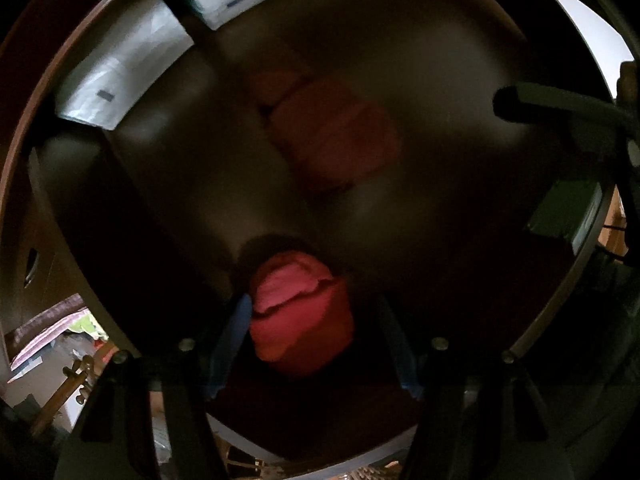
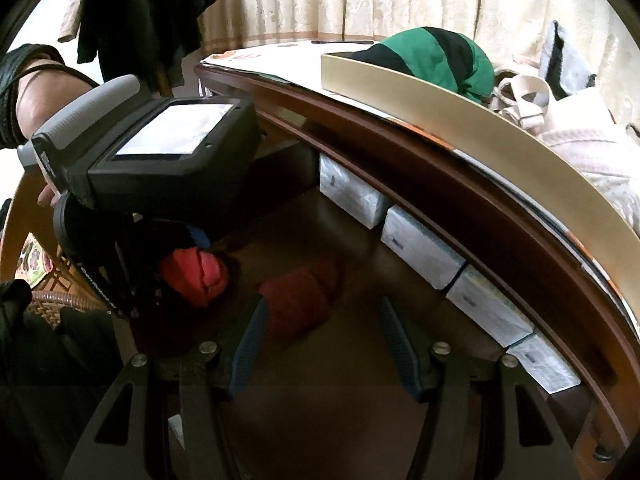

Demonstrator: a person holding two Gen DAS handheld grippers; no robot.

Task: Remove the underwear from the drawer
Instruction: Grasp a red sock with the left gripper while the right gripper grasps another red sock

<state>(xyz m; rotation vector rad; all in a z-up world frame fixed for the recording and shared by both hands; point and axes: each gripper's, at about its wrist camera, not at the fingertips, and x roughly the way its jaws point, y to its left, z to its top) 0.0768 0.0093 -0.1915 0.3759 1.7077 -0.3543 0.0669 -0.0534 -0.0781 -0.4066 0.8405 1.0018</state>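
Left tongs [image 1: 316, 340] point straight down into the open drawer [image 2: 352, 360], jaws about half open. A bright red rolled pair of underwear [image 1: 300, 316] sits between the blue pads [image 1: 234, 332]; it lies against the pad at 9 o'clock, while the pad at 3 o'clock stands clear of it, so it is not yet gripped. The dim, blurred view makes the exact contact uncertain.

Right tongs [image 2: 324, 344] hang above the drawer, angled downward, jaws about half open and holding nothing. A second, darker red roll [image 2: 300, 304] lies on the drawer floor just beyond them, toward 12 o'clock of the left pad.

White packets [image 2: 416, 244] line the back wall of the drawer from 12 to 4 o'clock in the right wrist view. On the table [image 2: 304, 56] above are a tan tray [image 2: 440, 92] and a green and black cloth [image 2: 436, 56].

Risks: closing off-centre would pinch only a loose outer fold, and the roll could unravel or slip free on lifting. A further descent could drive the fingertips into the drawer floor. The two tongs are near each other; a sideways lift could clash them
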